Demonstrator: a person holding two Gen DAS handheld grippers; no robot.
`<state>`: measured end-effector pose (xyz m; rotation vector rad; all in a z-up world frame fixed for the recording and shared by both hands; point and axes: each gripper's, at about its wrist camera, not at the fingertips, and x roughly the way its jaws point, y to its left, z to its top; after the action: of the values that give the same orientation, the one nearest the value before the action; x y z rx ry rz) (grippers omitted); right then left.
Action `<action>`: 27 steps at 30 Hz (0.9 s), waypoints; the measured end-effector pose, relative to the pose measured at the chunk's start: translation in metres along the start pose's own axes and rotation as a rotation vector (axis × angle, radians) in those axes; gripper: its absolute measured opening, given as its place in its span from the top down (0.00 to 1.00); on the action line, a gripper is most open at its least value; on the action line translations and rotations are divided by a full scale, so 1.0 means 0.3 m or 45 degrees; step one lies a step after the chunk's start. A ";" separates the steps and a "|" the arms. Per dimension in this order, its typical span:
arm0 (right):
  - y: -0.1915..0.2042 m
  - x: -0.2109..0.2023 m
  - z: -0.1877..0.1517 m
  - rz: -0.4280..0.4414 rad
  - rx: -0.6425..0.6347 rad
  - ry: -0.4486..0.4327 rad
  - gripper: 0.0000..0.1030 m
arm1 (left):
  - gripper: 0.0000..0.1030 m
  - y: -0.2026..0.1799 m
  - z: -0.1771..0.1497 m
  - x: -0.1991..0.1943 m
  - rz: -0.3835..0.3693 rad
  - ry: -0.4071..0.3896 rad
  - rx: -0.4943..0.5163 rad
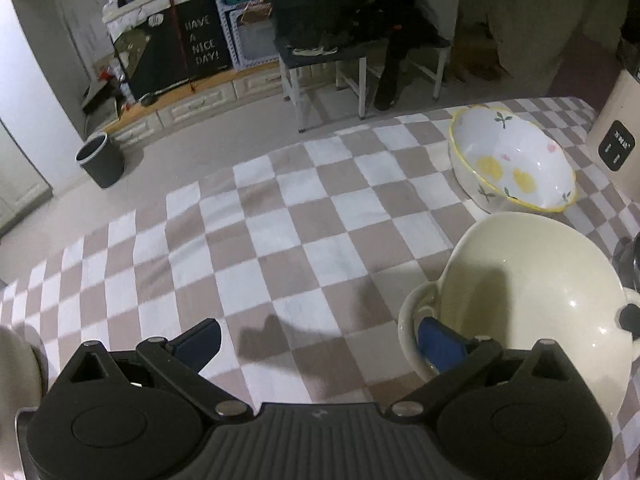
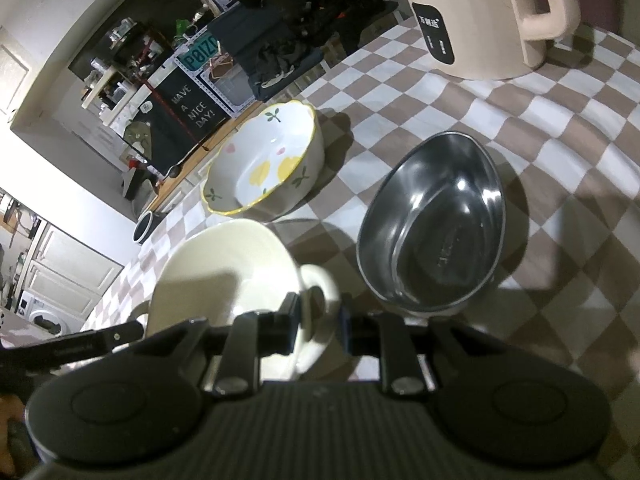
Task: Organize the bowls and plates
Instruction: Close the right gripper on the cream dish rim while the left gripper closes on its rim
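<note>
A cream two-handled bowl [image 1: 520, 292] [image 2: 224, 276] rests on the checkered tablecloth [image 1: 280, 240]. My right gripper [image 2: 318, 320] is shut on the bowl's right handle [image 2: 320, 284], one pad on each side of it. My left gripper [image 1: 316, 344] is open wide, and its blue-padded right finger [image 1: 436, 344] reaches into the loop of the bowl's left handle [image 1: 412, 320] while the other finger hangs over bare cloth. A floral bowl [image 1: 512, 160] [image 2: 264, 168] with a yellow rim stands behind the cream one. To the right sits a steel bowl [image 2: 436, 232].
A cream appliance [image 2: 480, 20] [image 1: 616, 136] with a black label stands at the back right of the table. A rounded cream thing [image 1: 16, 360] shows at the left edge. Beyond the table's far edge is floor with a dark bin [image 1: 100, 160] and a chair.
</note>
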<state>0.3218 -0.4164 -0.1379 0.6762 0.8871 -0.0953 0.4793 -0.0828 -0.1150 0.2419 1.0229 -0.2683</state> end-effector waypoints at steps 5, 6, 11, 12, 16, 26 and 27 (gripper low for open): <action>0.003 0.015 0.012 0.024 -0.025 0.006 0.76 | 0.00 0.012 -0.047 -0.026 0.000 0.003 0.041; 0.006 0.019 0.016 0.029 -0.035 0.010 0.76 | 0.00 0.016 -0.053 -0.028 -0.010 0.013 0.039; 0.002 0.027 0.037 0.064 -0.073 0.055 0.75 | 0.05 0.085 -0.067 -0.045 -0.234 0.009 -0.168; 0.001 0.027 0.042 0.070 -0.079 0.064 0.75 | 0.12 0.095 -0.066 -0.045 -0.306 0.003 -0.216; 0.003 0.025 0.051 0.104 -0.104 0.093 0.66 | 0.28 0.085 -0.052 -0.025 -0.440 0.019 -0.284; 0.008 0.071 0.062 0.087 -0.143 0.139 0.74 | 0.56 0.032 -0.054 0.046 -0.508 0.088 -0.263; 0.006 0.077 0.065 0.098 -0.142 0.143 0.74 | 0.61 0.036 -0.051 0.051 -0.506 0.089 -0.265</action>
<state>0.3505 -0.4219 -0.1456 0.6155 0.9658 0.0616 0.4781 -0.0692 -0.1352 -0.1447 1.1561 -0.5114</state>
